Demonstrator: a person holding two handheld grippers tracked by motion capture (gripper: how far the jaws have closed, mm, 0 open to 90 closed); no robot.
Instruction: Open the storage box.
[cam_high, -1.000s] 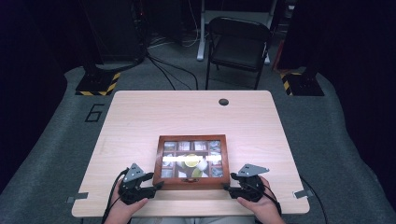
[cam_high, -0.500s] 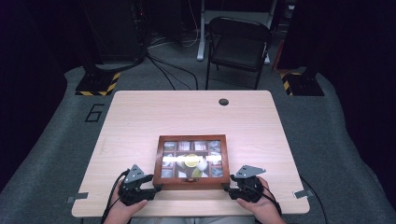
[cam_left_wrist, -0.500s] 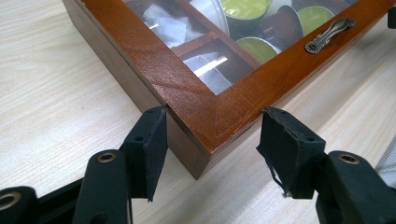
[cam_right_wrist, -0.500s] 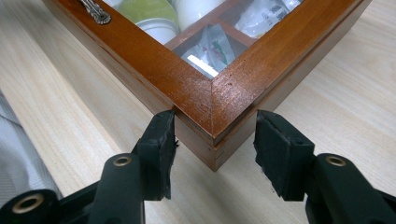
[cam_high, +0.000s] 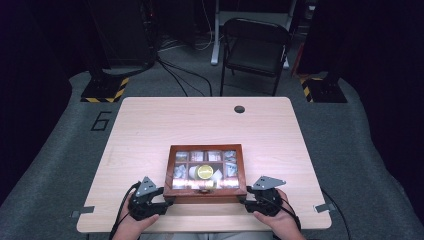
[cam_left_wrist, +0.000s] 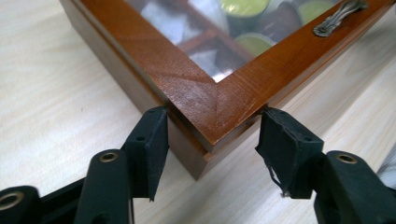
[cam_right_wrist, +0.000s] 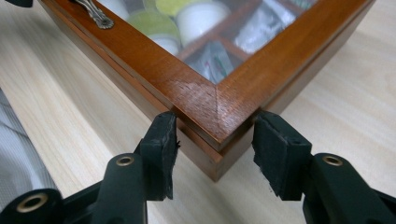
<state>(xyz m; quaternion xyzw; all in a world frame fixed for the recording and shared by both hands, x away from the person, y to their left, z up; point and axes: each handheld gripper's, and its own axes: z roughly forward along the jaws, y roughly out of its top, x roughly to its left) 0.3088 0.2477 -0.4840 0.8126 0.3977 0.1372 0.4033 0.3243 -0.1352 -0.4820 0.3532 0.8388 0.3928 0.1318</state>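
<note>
High view: box (cam_high: 207, 169) sits near the surface's (cam_high: 150, 130) front edge. Left gripper (cam_left_wrist: 212, 135) and right gripper (cam_right_wrist: 215, 133) each straddle a front corner, fingers just closing in, touching the wood. Looks rigid, fairly heavy, glass lid fragile; corners give firm purchase.

Both grippers, left gripper (cam_high: 165, 202) and right gripper (cam_high: 243, 201): black bodies, brass-ringed screw holes, grey triangular top plates, black trailing cables.
</note>
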